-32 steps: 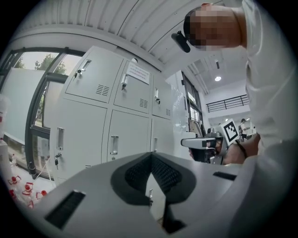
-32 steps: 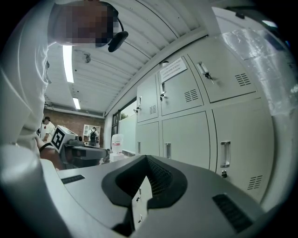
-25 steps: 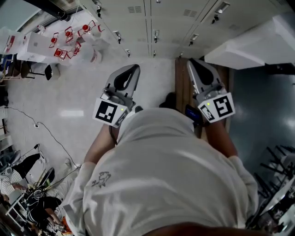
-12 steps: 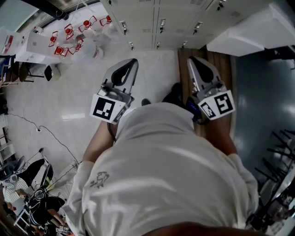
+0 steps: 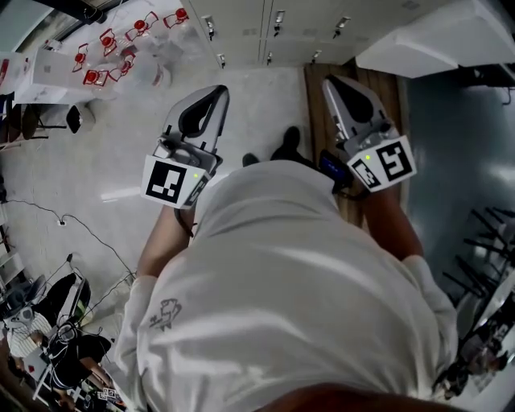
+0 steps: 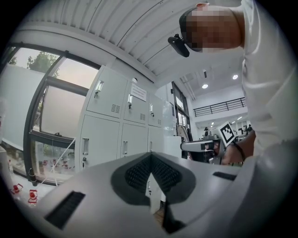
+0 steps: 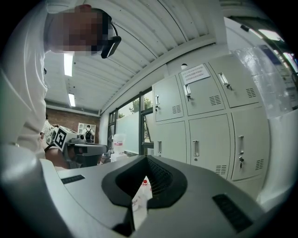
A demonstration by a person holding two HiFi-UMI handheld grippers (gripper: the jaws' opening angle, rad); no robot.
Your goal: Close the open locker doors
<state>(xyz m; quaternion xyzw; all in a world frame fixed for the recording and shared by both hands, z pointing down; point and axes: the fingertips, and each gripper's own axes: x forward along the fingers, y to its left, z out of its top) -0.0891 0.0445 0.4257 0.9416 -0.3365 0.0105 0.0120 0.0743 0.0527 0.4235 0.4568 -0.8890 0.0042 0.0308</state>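
1. Two grippers, the left gripper [image 5: 216,95] and the right gripper [image 5: 331,84], are held level before the person and aimed at the lockers [image 5: 273,28], probably for the approach.
2. Both pairs of jaws are closed on nothing; pushing a door needs no grip.
3. The lockers stand ahead along the wall, apart from both grippers. Every door in view looks shut, and no open one shows.

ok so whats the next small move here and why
Probably step closer to the lockers: the left gripper and right gripper are shut, empty and short of them, and every locker door in view looks closed, so the open one needs finding.
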